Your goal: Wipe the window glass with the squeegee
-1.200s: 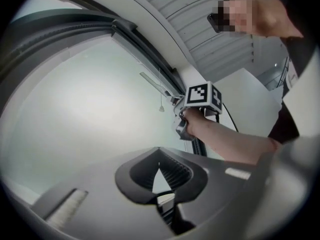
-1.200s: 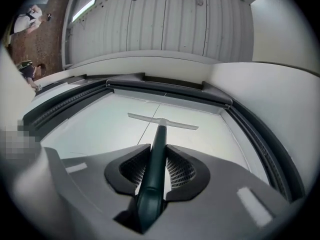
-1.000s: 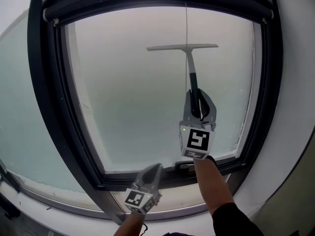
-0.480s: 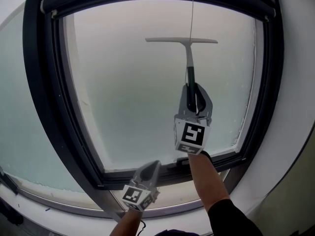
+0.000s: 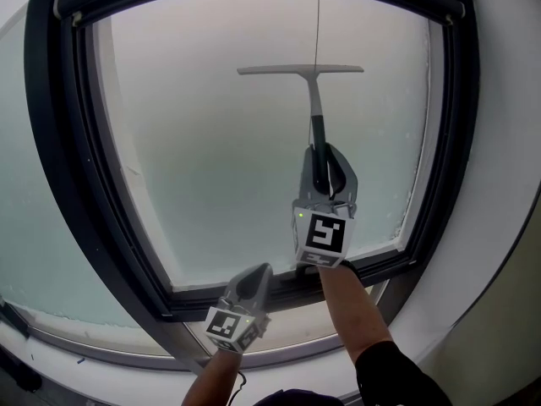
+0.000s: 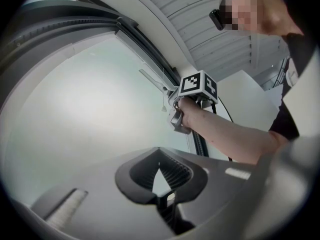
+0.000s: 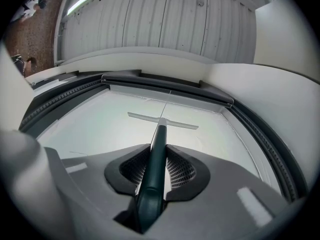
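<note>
In the head view, our right gripper (image 5: pixel 326 166) clenches the dark green handle of the pale T-shaped squeegee (image 5: pixel 302 70), whose blade lies high on the frosted window glass (image 5: pixel 211 159), crossed by a thin hanging cord (image 5: pixel 318 24). In the left gripper view, our left gripper (image 6: pixel 159 168) is closed and empty. In the right gripper view, the black window frame (image 7: pixel 165 84) runs above the blade.

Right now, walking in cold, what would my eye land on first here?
The big pale window glass in its dark frame fills the head view. High on it lies a T-shaped squeegee, its handle clamped in the right gripper. The left gripper hangs empty, jaws together, near the bottom frame.
</note>
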The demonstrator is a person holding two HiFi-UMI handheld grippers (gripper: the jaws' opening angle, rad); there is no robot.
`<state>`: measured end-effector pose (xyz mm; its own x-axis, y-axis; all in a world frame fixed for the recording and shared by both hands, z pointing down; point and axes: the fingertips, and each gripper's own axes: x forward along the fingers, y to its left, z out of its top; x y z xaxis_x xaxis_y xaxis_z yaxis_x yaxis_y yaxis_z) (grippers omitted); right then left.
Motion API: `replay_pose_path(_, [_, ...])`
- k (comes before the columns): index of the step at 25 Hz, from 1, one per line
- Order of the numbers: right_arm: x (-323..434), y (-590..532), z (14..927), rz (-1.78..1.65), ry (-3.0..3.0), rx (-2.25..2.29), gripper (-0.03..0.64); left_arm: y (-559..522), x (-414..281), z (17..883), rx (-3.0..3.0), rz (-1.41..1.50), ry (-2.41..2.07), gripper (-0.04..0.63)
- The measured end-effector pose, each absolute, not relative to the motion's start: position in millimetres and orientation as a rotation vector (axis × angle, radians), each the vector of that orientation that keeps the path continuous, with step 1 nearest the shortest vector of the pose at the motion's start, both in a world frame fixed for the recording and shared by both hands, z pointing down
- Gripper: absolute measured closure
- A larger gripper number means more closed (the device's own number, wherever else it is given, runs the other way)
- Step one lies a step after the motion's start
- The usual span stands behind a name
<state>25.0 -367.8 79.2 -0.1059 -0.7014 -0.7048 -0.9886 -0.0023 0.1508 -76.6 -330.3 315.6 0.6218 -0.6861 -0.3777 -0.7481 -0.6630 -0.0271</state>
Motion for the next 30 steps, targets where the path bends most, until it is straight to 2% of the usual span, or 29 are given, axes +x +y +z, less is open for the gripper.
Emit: replay_pose_path(30, [30, -352, 161, 0.872, 1.929, -1.793, 0.52, -320, -79, 341, -2.654, 0.483, 1.313, 0.597])
